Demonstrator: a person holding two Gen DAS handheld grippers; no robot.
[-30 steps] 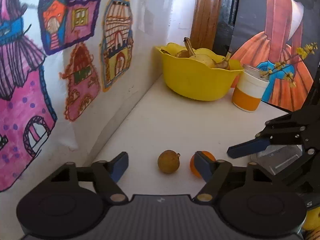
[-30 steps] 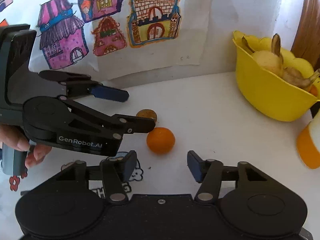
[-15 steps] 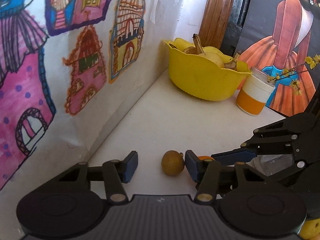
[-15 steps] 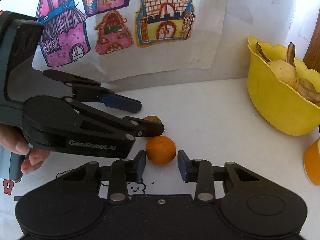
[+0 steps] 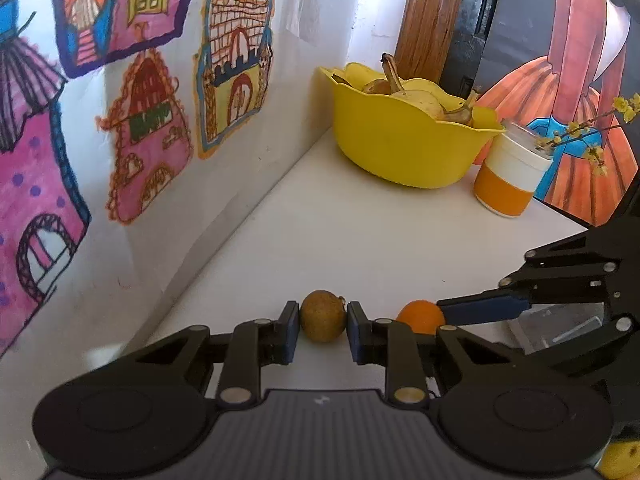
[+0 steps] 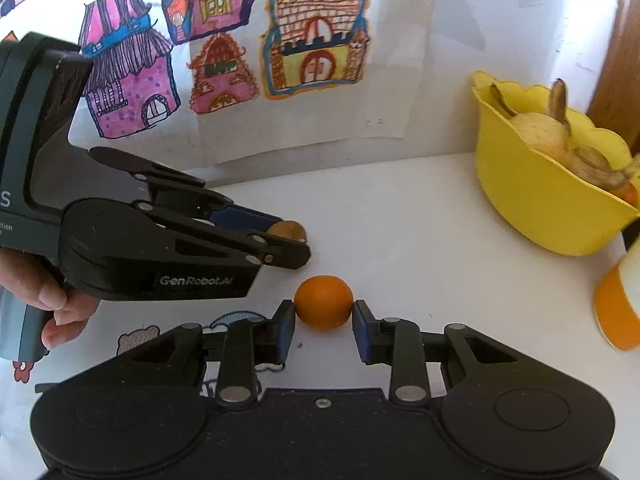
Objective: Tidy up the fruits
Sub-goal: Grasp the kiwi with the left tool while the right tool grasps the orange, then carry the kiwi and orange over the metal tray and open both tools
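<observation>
A small brown round fruit [image 5: 323, 315] rests on the white table, and my left gripper [image 5: 323, 330] is shut on it, both pads touching its sides. It also shows in the right wrist view [image 6: 289, 230], mostly hidden behind the left gripper [image 6: 280, 236]. A small orange [image 6: 324, 301] sits on the table, and my right gripper [image 6: 324, 322] is shut on it, pads against both sides. The orange also shows in the left wrist view [image 5: 420, 316] between the right gripper's fingers [image 5: 486, 309]. A yellow bowl [image 5: 400, 148] with bananas and pears stands at the back.
An orange and white cup [image 5: 510, 176] stands next to the yellow bowl [image 6: 540, 200]. A wall with house drawings [image 5: 152, 120] runs along the table's left side. A painting of a woman in an orange dress [image 5: 580, 80] leans at the back right. A yellow fruit [image 5: 620, 456] lies at the lower right.
Both grippers moved forward and closed: the left one onto the brown fruit, the right one onto the orange. Both fruits still sit on the table.
</observation>
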